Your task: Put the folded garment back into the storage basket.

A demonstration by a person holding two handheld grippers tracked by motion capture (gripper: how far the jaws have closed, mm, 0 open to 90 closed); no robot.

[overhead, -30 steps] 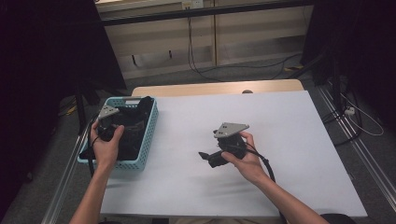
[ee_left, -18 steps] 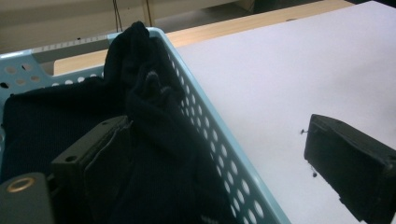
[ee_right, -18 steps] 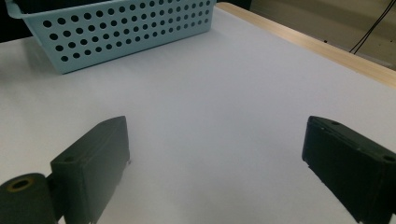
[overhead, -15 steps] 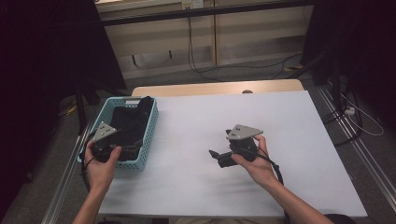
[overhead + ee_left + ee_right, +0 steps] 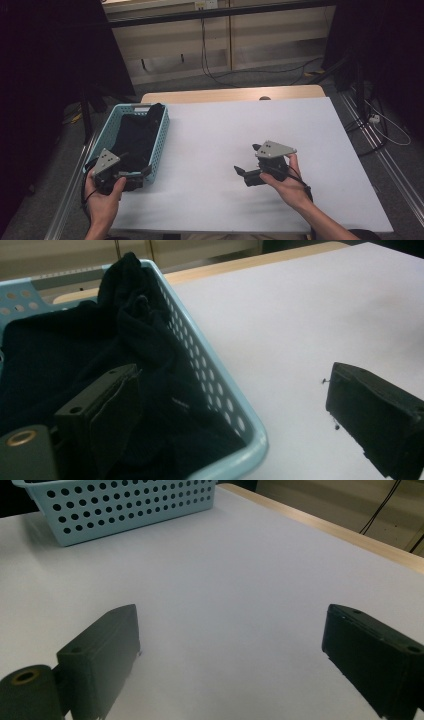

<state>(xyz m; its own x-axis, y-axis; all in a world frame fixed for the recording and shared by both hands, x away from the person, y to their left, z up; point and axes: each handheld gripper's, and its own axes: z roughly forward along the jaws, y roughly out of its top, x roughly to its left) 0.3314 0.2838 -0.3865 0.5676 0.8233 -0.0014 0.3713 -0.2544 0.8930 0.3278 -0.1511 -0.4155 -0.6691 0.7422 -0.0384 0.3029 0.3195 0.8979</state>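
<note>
Holding the left hand-held gripper (image 5: 142, 172) wide open and empty at the near end of a blue basket (image 5: 210, 375). Lying just ahead, inside it: dark cloth (image 5: 100, 355), likely soft, light, limp; best pinching the raised fold. Farther off, right hand-held gripper (image 5: 245, 162) hovering open, empty, over the white desk (image 5: 210, 145).

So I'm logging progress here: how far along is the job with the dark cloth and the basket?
Done: the dark cloth lies in the blue basket, one end draped over its far rim. In hand: nothing; the left claw at the basket's near end and the right claw over the white table are both open. Left: apparently only tucking that end in.
</note>
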